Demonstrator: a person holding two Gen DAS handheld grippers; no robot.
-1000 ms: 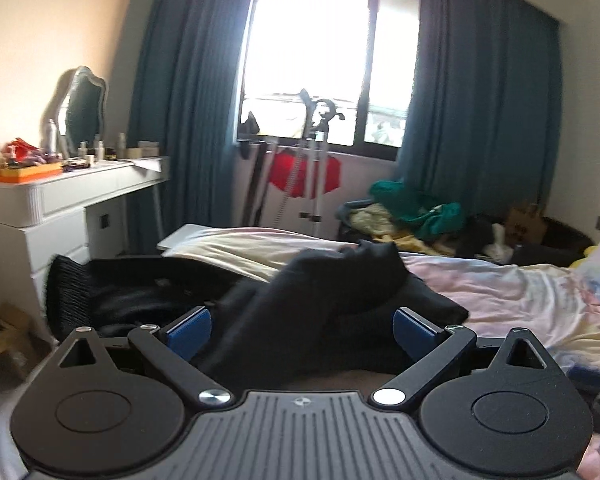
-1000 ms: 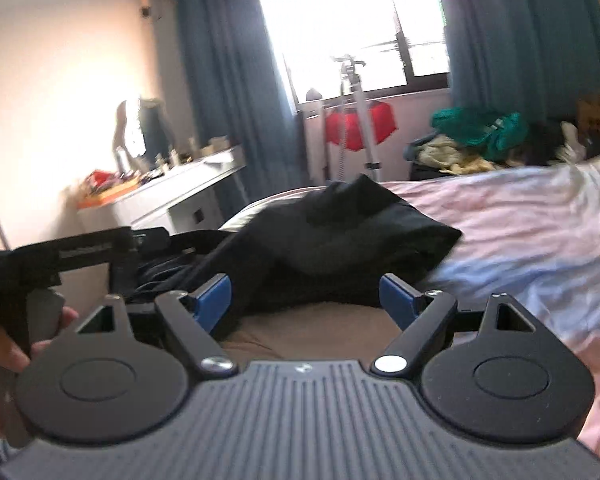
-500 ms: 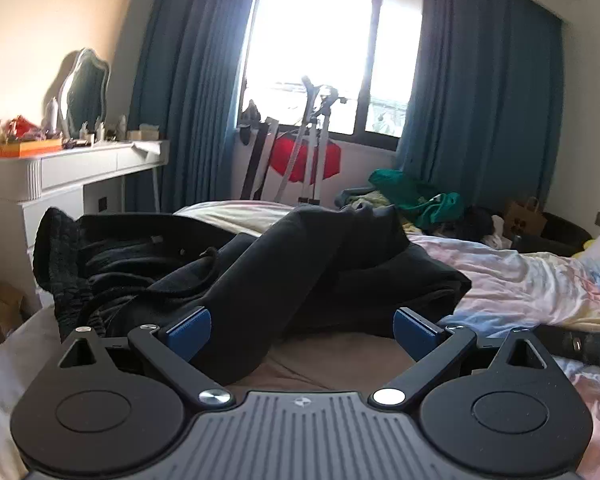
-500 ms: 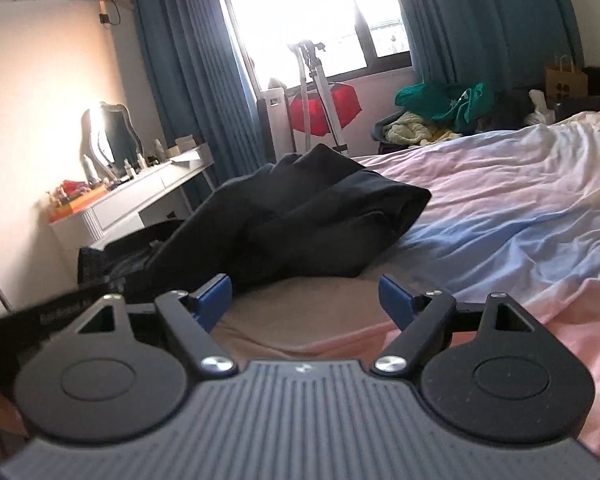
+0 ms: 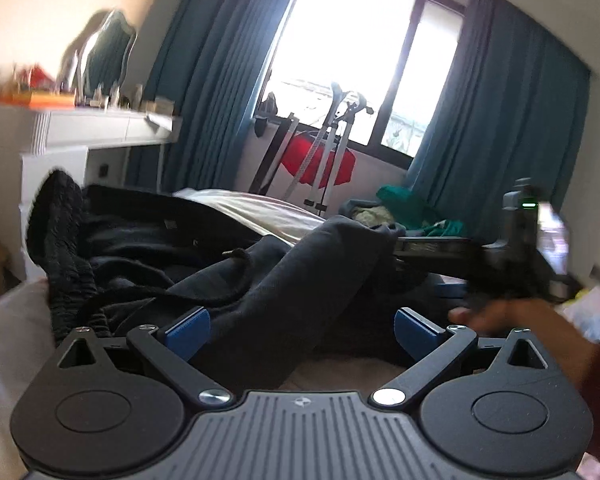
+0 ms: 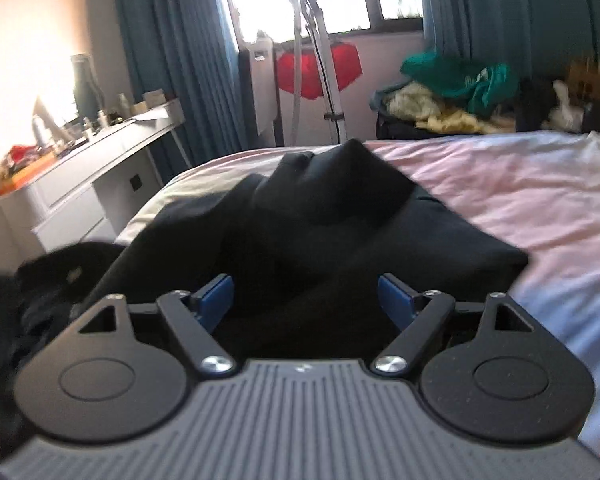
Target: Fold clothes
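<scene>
We count two grippers, left gripper (image 5: 300,326) and right gripper (image 6: 306,294), both spread wide, one dark clothes heap (image 6: 320,236), one bed (image 6: 540,184), one dresser (image 6: 80,184), one mirror (image 5: 106,54), one window (image 5: 356,68), one tripod (image 6: 320,64)

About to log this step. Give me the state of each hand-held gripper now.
Left hand-held gripper: open, holding nothing, dark clothes between its fingers.
Right hand-held gripper: open, holding nothing, above the dark clothes.

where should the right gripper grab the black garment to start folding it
Grip the black garment at its free right corner, which lies flat on the bed. Come in low from the right: the middle is bunched, and that edge is exposed.
</scene>
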